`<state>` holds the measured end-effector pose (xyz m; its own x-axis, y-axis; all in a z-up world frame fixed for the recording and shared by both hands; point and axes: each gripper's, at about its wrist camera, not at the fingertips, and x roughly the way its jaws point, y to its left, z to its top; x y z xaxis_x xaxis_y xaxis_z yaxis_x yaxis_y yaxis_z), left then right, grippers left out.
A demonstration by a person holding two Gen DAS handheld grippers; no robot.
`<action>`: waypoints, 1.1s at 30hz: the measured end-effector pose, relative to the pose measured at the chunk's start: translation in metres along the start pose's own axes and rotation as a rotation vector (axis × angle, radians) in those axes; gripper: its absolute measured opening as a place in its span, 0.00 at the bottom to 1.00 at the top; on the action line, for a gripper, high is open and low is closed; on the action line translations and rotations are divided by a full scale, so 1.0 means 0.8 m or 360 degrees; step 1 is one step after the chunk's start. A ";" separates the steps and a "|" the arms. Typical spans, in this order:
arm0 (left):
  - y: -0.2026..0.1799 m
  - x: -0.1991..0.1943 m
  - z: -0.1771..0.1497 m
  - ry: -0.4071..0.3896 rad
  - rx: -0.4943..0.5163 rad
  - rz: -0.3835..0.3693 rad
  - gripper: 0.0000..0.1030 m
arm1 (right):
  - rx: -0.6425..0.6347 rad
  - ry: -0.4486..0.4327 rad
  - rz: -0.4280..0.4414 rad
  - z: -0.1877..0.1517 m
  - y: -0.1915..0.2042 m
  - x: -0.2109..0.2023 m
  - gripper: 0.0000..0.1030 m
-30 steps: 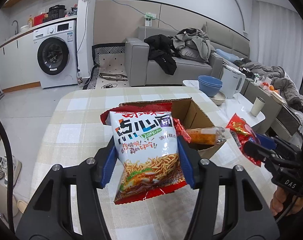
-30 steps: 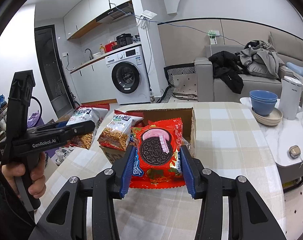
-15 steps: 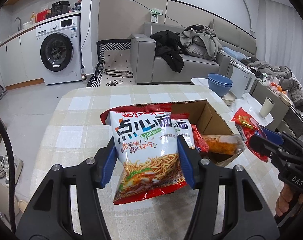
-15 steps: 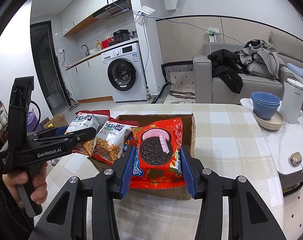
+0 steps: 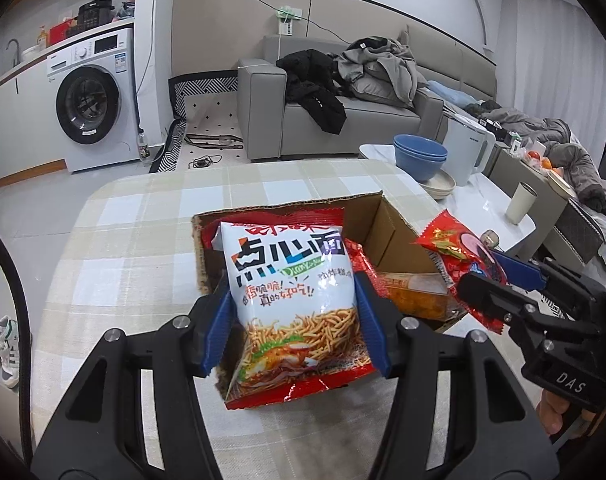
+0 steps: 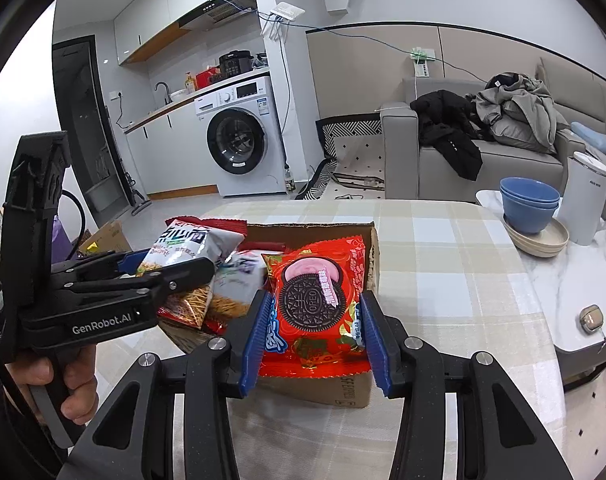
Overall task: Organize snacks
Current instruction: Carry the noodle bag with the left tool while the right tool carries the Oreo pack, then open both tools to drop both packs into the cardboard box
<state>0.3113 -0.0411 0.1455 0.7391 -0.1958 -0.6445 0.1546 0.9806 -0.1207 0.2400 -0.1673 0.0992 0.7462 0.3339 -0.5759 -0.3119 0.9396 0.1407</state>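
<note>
Snacks split between two grips and one cardboard box [image 5: 387, 236]. Noodle-snack bag [image 5: 299, 300] clamped by its lower sides in the left gripper [image 5: 297, 326], blue pads pressed in against the foil, jaws narrowed onto the pack; held upright with the print facing the camera, centre of the left wrist frame, over the near left corner of the box. Probably kept upright so as to slide in on edge beside what is already there. Oreo packet [image 6: 317, 304] pinched the same way in the right gripper [image 6: 315, 340], pads tight against both side edges, hanging at frame centre above the near wall of the box. Both held over the opening, neither let go yet; judged as the last stretch before dropping in.

Inside the box already: a second noodle-snack bag [image 6: 239, 284] and an orange pack [image 5: 417, 294] lying flat on the bottom, leaving open room only toward the far right corner. Likely obstacles: the packs already inside, the raised box walls, and the two grippers close together, each appearing at the edge of the other's frame. Person's hand [image 6: 69, 376] on the left handle at lower left of the right wrist frame.

Box on the checked bench [image 5: 143, 240]. Right of frame, well apart on a separate marble table: blue bowls [image 6: 529, 204] stacked on a beige plate, white kettle [image 6: 589, 196] just beside. Background: washing machine [image 5: 93, 100] upper left, grey sofa [image 5: 363, 116] piled with clothes.
</note>
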 end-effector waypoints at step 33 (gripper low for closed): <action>-0.017 0.088 -0.008 0.0067 0.0100 0.0069 0.53 | 0.0002 0.0068 0.0010 0.019 -0.012 0.050 0.44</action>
<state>0.3573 -0.0683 0.0972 0.7182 -0.1514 -0.6792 0.1649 0.9853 -0.0453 0.2816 -0.1621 0.0874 0.7186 0.3361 -0.6088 -0.3156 0.9377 0.1452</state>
